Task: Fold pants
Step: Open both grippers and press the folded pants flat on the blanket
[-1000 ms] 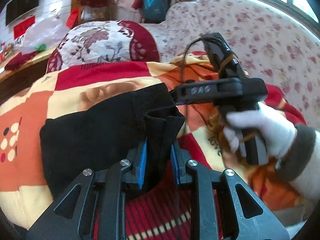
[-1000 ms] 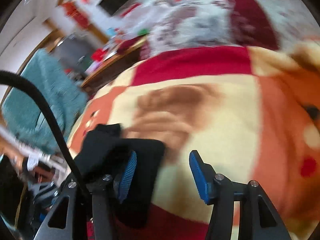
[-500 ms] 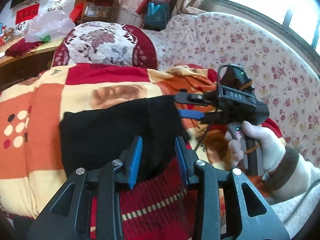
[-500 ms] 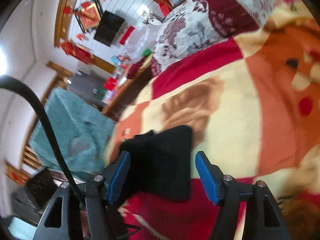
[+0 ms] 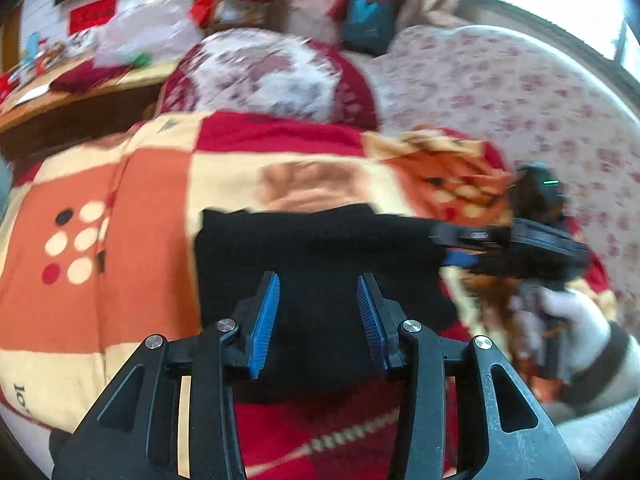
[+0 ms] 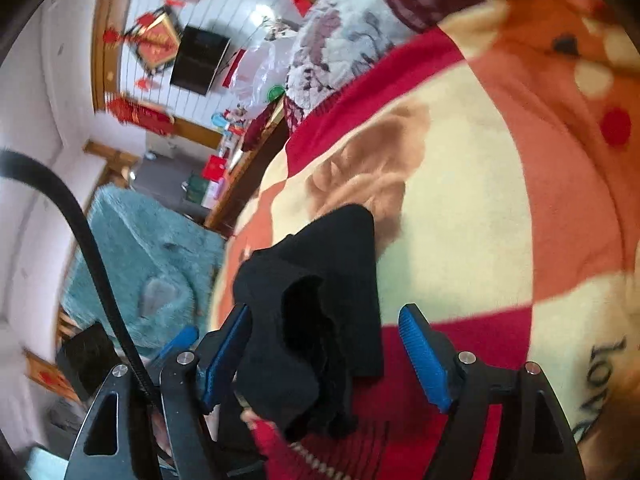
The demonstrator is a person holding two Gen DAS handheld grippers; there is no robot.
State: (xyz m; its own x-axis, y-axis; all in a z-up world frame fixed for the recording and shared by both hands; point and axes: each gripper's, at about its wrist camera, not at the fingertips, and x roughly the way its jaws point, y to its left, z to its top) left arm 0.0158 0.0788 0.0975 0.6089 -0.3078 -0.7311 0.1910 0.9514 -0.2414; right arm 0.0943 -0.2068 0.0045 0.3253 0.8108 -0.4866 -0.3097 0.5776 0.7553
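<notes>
The black pants [image 5: 316, 256] lie folded into a compact block on the patterned blanket [image 5: 132, 200]. My left gripper [image 5: 318, 312] is open, its blue pads above the near edge of the pants, holding nothing. My right gripper [image 6: 326, 344] is open; in the left wrist view it [image 5: 460, 258] sits at the right edge of the pants, held by a white-gloved hand [image 5: 576, 320]. In the right wrist view the bunched end of the pants [image 6: 320, 304] lies between the open fingers, against the left pad.
A floral pillow [image 5: 272, 72] lies at the blanket's far end. A floral sofa back [image 5: 500, 92] runs along the right. A wooden table with clutter [image 5: 72, 80] stands at the left. A teal fluffy cover [image 6: 140, 272] lies beside the bed.
My left gripper let go of the pants' folded edge, opened and drew back. The pants now lie flat. My right gripper swung round to the pants' right edge.
</notes>
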